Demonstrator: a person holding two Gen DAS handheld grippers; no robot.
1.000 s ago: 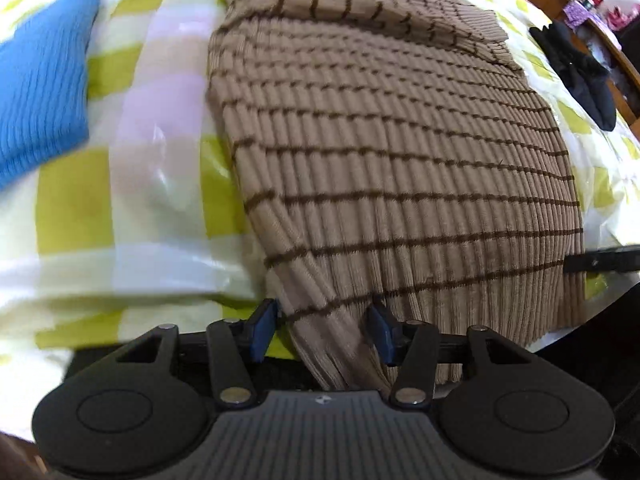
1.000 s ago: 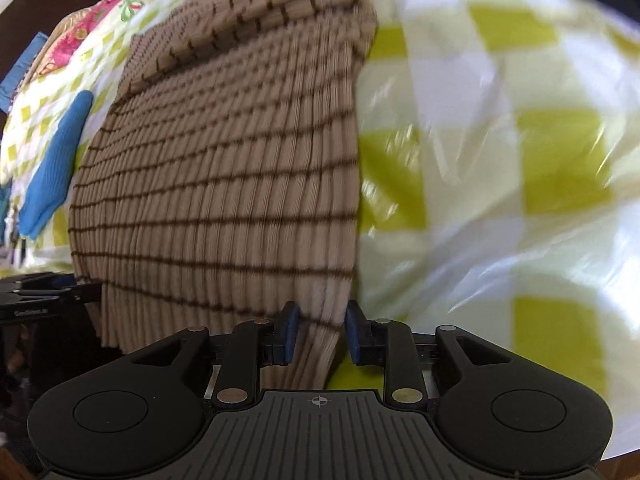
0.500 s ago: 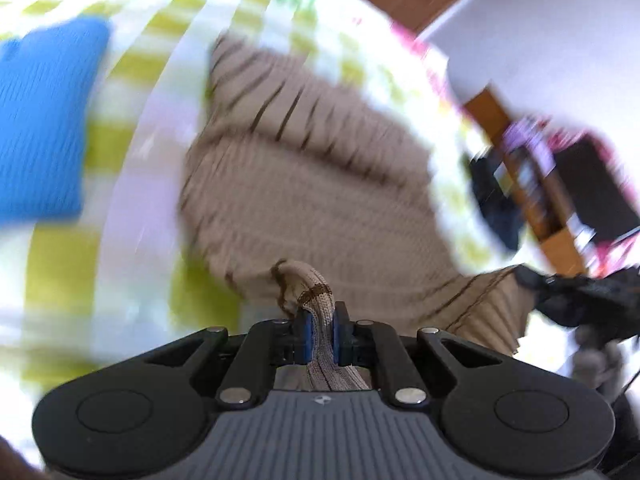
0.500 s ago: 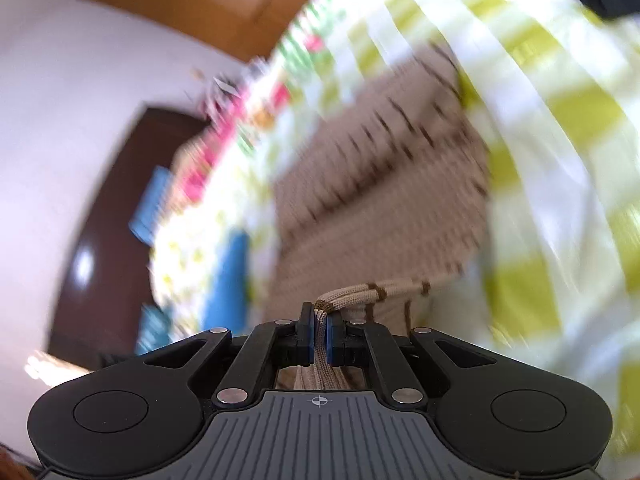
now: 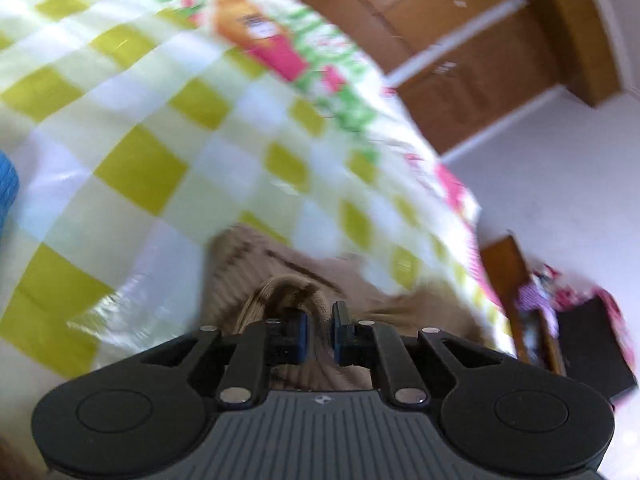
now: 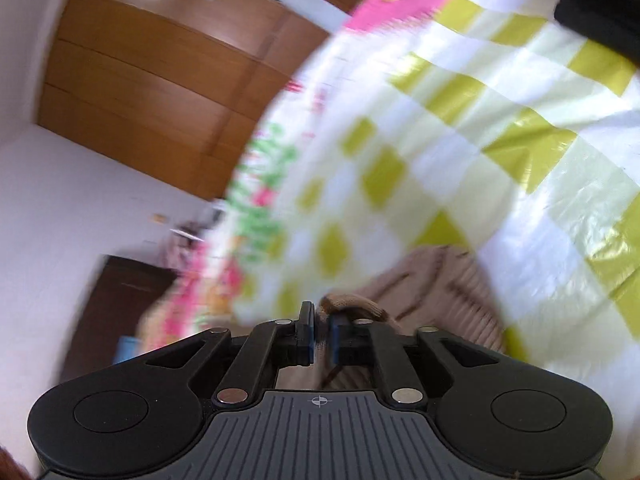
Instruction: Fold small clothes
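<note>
The tan ribbed sweater with dark brown stripes (image 5: 256,264) lies bunched on the yellow-and-white checked sheet (image 5: 140,168), just ahead of both grippers. My left gripper (image 5: 319,320) is shut on a bunched fold of the sweater's hem, which loops up over the blue pads. In the right wrist view the sweater (image 6: 444,284) lies low on the sheet (image 6: 480,140). My right gripper (image 6: 321,320) has the other hem corner between its pads; its jaws are opening slightly while the pads still press the knit. Most of the sweater is hidden below the grippers.
A blue knit garment (image 5: 7,188) shows at the left edge. A black garment (image 6: 600,4) lies at the sheet's upper right. Beyond the bed are a brown wooden wardrobe (image 6: 140,80), a dark cabinet (image 6: 116,300), white walls and a wooden frame (image 5: 508,272).
Both grippers closed on the sweater's hem and carried it far across the sheet toward the neckline. The flat sweater is now folded and bunched, and both views have tilted up toward the room.
</note>
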